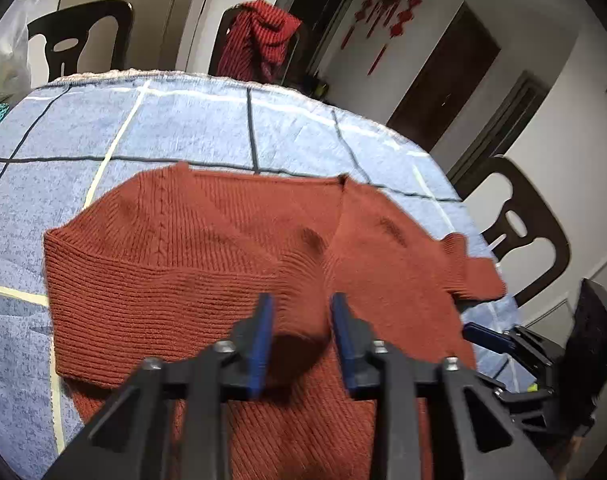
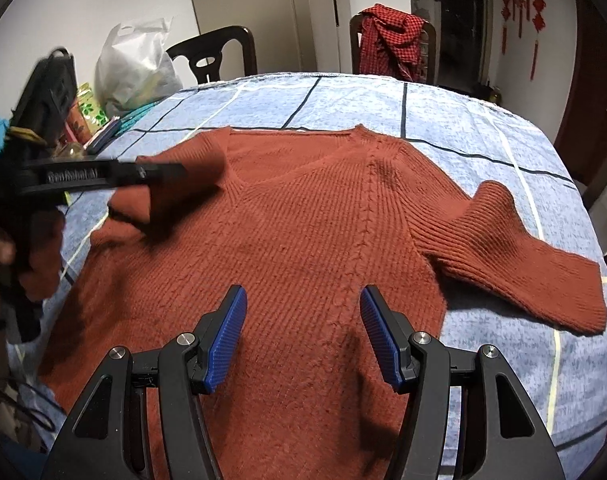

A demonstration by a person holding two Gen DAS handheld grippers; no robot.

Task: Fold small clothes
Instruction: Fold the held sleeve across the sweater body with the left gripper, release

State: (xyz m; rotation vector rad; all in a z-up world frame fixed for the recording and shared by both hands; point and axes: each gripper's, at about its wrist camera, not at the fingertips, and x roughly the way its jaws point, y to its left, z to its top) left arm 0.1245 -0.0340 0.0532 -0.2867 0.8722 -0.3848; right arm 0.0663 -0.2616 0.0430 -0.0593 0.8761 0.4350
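Note:
A rust-red knit sweater (image 2: pixel 303 232) lies front up on a blue checked tablecloth (image 2: pixel 483 152), neck at the far side. Its right sleeve (image 2: pixel 515 256) lies spread out to the right. My left gripper (image 1: pixel 301 304) holds a bunch of sweater fabric between its blue pads; in the right wrist view it (image 2: pixel 171 174) is at the left sleeve (image 2: pixel 143 196), lifted over the sweater's left shoulder. My right gripper (image 2: pixel 301 300) is open and empty, hovering over the sweater's lower middle. It also shows in the left wrist view (image 1: pixel 487 336) at the right edge.
Dark chairs (image 2: pixel 219 56) stand around the table, one with a red checked cloth (image 2: pixel 391 36) draped over it. A white plastic bag (image 2: pixel 135 68) and small items (image 2: pixel 87 112) sit at the table's far left. The table edge (image 1: pixel 463 200) is near the sweater in the left wrist view.

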